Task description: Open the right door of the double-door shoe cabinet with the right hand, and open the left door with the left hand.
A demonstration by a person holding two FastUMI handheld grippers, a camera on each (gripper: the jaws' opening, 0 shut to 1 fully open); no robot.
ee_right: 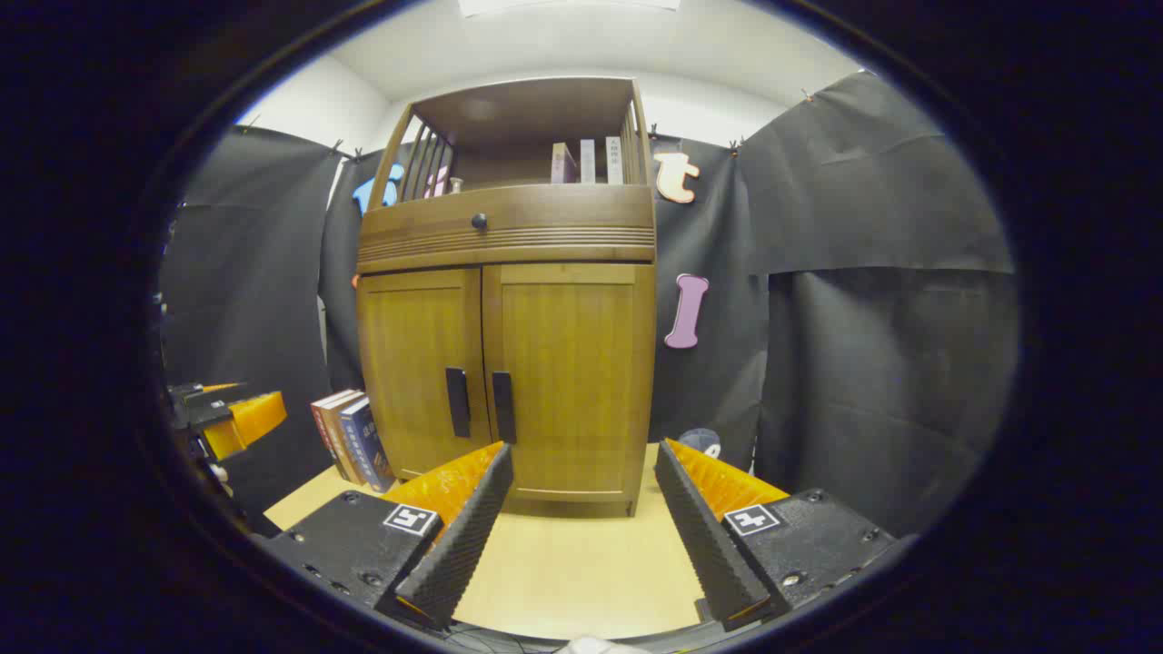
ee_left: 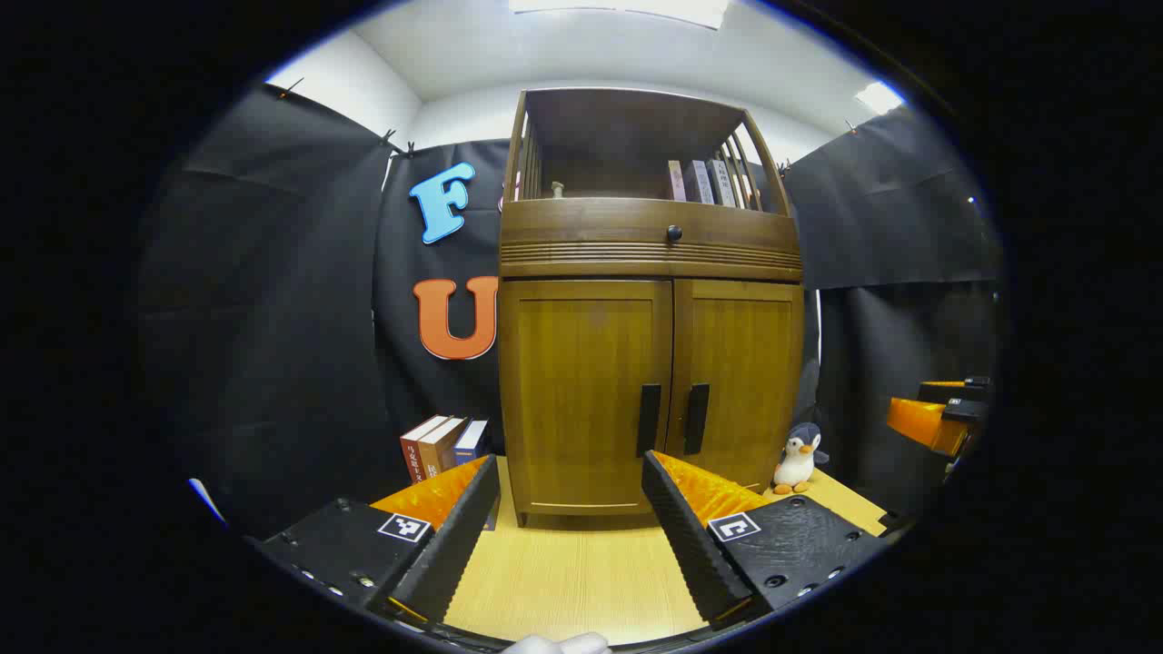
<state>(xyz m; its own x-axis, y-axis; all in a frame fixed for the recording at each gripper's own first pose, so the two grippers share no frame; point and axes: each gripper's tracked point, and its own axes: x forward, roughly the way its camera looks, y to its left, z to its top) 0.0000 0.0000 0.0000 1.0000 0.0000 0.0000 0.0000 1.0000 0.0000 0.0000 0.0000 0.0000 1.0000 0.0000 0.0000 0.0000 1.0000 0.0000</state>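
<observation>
The cabinet [ee_left: 650, 300] stands on the table [ee_left: 563, 572] with both doors closed, handles [ee_left: 672, 418] side by side at the middle. The left gripper [ee_left: 572, 472] and right gripper [ee_right: 581, 459] hover before it, fingers wide, holding nothing.

The left gripper's finger [ee_left: 695, 531] is covering the cabinet's [ee_left: 650, 363] lower right corner. Shelf books [ee_left: 700, 182] are showing spines too small to read. The toy [ee_right: 701, 442], possibly a penguin, is peeking out behind the right gripper's finger [ee_right: 704, 536].
</observation>
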